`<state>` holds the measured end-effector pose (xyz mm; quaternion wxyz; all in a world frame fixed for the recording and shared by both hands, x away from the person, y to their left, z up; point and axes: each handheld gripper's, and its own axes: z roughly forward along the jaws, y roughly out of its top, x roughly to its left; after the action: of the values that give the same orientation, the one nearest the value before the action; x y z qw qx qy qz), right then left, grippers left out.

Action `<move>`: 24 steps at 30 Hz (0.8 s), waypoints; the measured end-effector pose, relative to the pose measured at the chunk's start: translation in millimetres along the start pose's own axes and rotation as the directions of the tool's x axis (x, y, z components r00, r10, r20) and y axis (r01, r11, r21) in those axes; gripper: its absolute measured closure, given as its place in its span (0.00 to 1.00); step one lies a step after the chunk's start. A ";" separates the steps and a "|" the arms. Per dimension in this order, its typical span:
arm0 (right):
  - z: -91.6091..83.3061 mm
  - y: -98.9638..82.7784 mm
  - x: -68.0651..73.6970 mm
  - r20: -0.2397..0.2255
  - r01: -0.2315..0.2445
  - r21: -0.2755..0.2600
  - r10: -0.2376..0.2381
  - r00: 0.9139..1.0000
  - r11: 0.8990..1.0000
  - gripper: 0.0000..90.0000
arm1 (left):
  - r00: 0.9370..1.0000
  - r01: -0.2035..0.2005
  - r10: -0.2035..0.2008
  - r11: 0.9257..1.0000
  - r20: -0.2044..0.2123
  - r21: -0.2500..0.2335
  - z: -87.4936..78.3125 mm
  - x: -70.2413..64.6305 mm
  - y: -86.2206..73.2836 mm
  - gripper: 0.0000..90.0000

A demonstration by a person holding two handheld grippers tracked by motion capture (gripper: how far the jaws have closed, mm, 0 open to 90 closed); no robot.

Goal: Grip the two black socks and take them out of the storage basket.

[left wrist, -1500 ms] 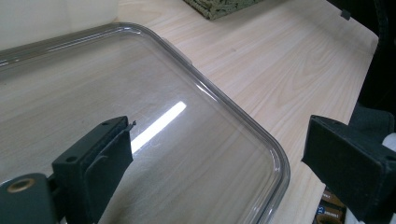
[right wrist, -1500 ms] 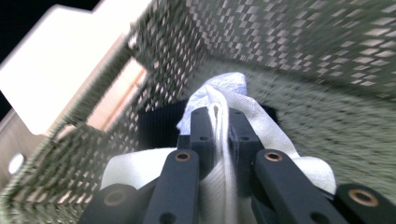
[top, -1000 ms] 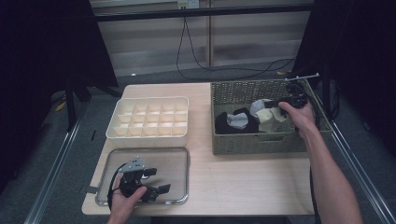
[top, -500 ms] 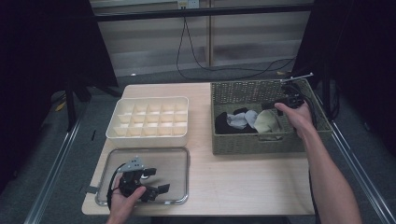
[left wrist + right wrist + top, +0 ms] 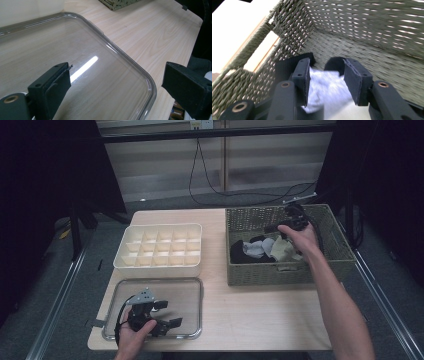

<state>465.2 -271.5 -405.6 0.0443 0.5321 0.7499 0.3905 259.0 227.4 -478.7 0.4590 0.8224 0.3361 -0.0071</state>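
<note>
Inside the wicker basket (image 5: 334, 251), the right hand-held gripper (image 5: 325, 82) has just been opening, its jaws about half apart with a white sock (image 5: 329, 91) between them, unpinched. Closing now, it may drag up neighbouring socks. The left hand-held gripper (image 5: 113, 87) gapes empty over the clear lid (image 5: 147, 80).
</note>
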 end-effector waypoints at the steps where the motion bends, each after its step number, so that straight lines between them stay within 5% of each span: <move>1: 6.2 2.5 1.1 -0.003 -0.001 0.008 0.001 1.000 1.000 0.63 | 1.000 -0.001 0.001 1.000 -0.001 -0.002 0.1 0.4 -0.5 0.09; 10: 51.1 13.1 3.5 0.007 -0.008 0.056 0.007 1.000 0.998 0.69 | 1.000 0.010 -0.010 1.000 0.011 -0.006 0.4 3.0 -0.4 0.09; 18: 81.8 20.6 35.0 -0.038 0.061 0.118 -0.057 0.998 0.991 0.65 | 1.000 0.009 -0.009 1.000 0.021 -0.007 2.0 1.9 1.3 0.09; 24: 96.0 22.6 43.0 -0.008 0.062 0.193 -0.061 0.998 0.979 0.57 | 1.000 0.000 0.001 1.000 0.030 -0.003 2.8 0.8 2.1 0.09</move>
<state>510.3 -181.0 -442.7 0.0037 0.5100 0.8003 0.3151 261.6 224.9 -479.0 0.4650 0.8217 0.3290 -0.0189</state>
